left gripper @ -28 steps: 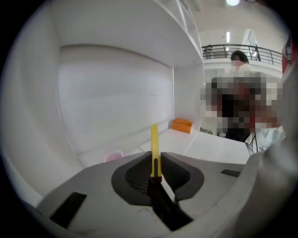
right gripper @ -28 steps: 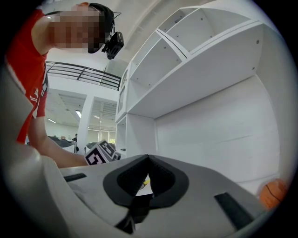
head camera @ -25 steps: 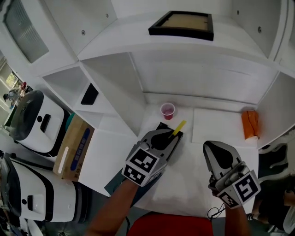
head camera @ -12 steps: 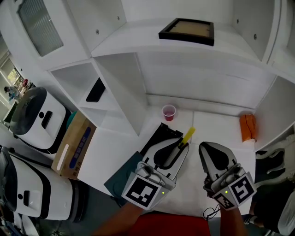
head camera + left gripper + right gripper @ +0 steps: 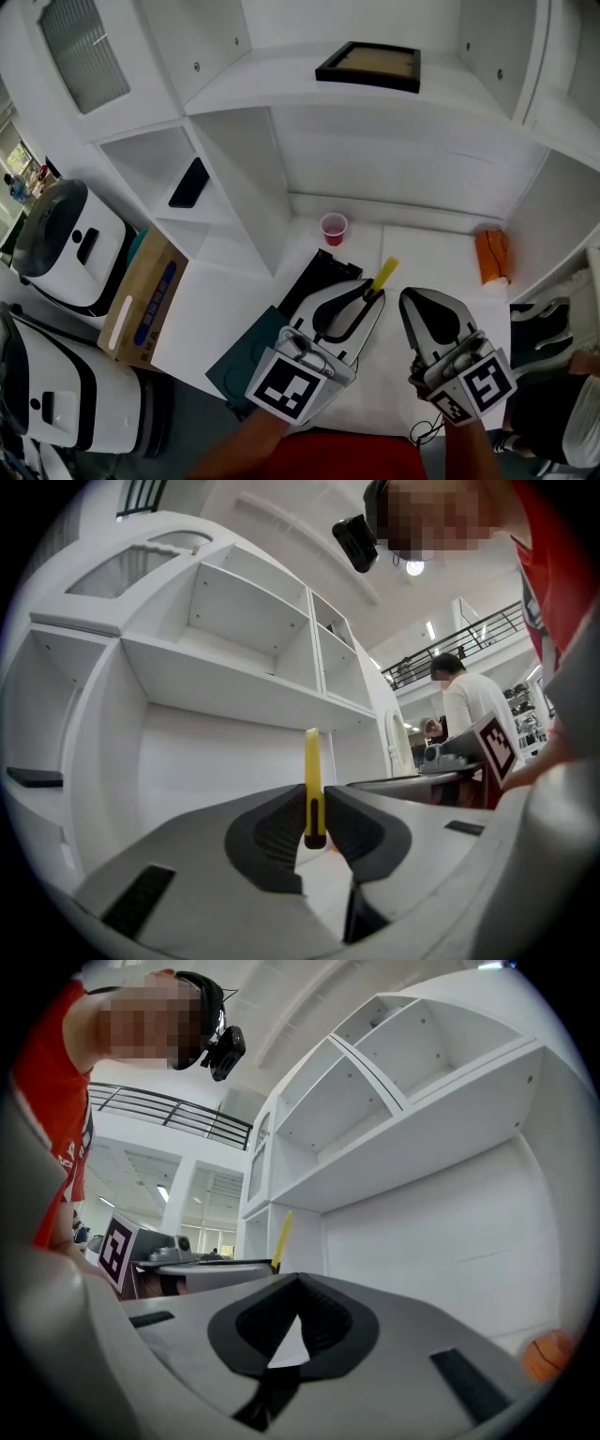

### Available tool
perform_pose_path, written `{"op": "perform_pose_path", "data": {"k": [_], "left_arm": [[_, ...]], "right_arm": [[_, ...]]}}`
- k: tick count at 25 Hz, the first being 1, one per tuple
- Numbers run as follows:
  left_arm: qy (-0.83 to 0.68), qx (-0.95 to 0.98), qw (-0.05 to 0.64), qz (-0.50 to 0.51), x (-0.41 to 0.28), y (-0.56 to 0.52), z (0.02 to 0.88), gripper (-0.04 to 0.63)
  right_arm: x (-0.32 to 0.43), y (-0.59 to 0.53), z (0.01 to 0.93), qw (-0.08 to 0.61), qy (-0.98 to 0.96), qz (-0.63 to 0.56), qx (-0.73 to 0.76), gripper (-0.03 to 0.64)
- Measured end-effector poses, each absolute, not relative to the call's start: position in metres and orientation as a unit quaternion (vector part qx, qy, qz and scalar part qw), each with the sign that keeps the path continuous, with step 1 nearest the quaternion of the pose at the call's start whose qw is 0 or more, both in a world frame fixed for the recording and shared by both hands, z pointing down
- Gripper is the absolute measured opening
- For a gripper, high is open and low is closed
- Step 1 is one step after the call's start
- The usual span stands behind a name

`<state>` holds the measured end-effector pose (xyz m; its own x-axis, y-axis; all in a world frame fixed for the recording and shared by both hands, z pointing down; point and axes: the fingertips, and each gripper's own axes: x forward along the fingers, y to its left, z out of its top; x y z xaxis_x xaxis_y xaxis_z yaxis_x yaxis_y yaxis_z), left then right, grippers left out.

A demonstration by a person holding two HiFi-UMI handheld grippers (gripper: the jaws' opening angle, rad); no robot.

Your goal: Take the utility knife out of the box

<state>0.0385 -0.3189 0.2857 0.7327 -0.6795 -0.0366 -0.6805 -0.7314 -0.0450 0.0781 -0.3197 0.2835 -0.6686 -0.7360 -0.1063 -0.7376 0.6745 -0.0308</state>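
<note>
A slim yellow utility knife (image 5: 382, 274) sticks out from between the pads of my left gripper (image 5: 367, 292), which is shut on its lower end. In the left gripper view the knife (image 5: 311, 780) stands upright in the left gripper (image 5: 314, 829), held level in the air. The black box (image 5: 314, 277) lies open on the white desk, under and behind that gripper. My right gripper (image 5: 411, 302) hovers to the right of the knife; its jaws meet at the tips with nothing in them (image 5: 298, 1283). The knife (image 5: 280, 1234) shows at the left of the right gripper view.
A red cup (image 5: 333, 228) stands behind the box near the back wall. An orange object (image 5: 491, 255) lies at the desk's right. A dark green mat (image 5: 246, 352) lies under the box's near end. White shelves (image 5: 234, 178) rise on the left; a cardboard carton (image 5: 141, 300) stands beside them.
My left gripper has drawn back toward me and risen, lifting the yellow knife out of the black box. The right gripper has hardly moved.
</note>
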Motion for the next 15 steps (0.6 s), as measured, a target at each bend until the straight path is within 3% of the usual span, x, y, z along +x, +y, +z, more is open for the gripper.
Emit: {"op": "perform_pose_path", "data": {"k": [15], "left_arm": [[0.345, -0.938, 0.030, 0.015, 0.0455, -0.3136, 0.2814, 0.086]], "right_arm": [[0.0805, -0.3123, 0.2780, 0.045, 0.909, 0.017, -0.415, -0.002]]}}
